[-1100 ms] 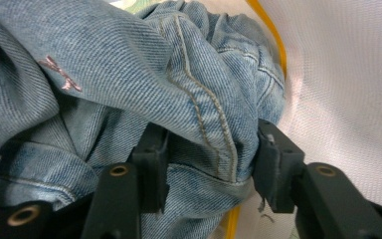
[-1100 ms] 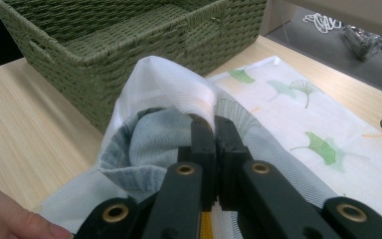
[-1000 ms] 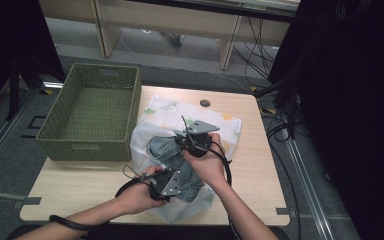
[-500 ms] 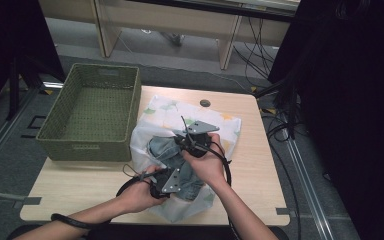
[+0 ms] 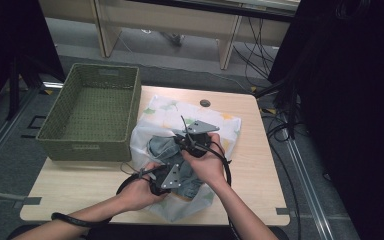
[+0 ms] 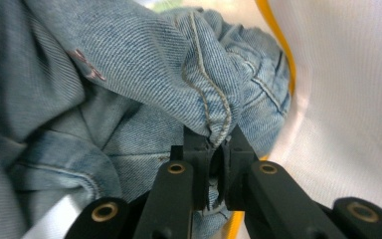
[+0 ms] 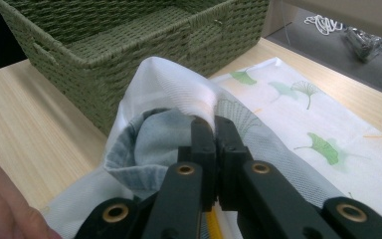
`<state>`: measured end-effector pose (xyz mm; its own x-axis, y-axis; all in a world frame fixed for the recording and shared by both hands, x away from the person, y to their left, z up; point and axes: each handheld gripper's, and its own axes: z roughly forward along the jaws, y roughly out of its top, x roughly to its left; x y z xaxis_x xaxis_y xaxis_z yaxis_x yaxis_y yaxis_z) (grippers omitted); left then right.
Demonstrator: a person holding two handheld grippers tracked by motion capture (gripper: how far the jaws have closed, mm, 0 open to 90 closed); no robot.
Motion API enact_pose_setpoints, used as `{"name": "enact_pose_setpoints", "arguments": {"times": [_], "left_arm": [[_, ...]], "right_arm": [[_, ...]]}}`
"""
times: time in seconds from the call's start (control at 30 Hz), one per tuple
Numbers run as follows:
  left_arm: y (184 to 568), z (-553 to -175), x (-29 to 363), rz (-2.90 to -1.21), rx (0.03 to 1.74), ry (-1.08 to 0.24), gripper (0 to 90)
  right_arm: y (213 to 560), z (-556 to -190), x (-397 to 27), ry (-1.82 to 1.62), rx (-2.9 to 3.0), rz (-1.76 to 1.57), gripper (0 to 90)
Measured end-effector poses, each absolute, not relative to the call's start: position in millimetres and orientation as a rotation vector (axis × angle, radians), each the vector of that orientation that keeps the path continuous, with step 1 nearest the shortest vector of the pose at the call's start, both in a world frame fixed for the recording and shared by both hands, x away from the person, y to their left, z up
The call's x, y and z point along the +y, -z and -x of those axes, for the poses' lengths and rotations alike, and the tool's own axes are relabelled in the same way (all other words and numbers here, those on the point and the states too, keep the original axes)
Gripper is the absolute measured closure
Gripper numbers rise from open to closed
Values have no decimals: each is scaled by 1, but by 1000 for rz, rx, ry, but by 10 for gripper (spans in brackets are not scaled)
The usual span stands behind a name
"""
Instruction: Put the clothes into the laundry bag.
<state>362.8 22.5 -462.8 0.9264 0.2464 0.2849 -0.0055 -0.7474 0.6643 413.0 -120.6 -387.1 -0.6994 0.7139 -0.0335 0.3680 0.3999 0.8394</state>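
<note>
Closing within the last half second, the left gripper now pinches a seam fold of the jeans, which lie bunched inside the white leaf-print bag on the bench beside the green basket. Right gripper is clenched on the bag's rim, so the jeans look ready to be pulled out

the bench is evenly lit from above with soft, faint shadows; the room around the bench falls into deep dark. close denim is sharp, its nearest folds softly blurred, without glare.
</note>
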Motion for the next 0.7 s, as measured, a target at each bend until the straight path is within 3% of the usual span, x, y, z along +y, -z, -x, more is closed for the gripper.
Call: {"name": "enact_pose_setpoints", "arguments": {"times": [0.7], "left_arm": [[396,-384,42,-2220,272,-643,842]], "right_arm": [[357,-403,-123,-1312,2205,-849,900]]}}
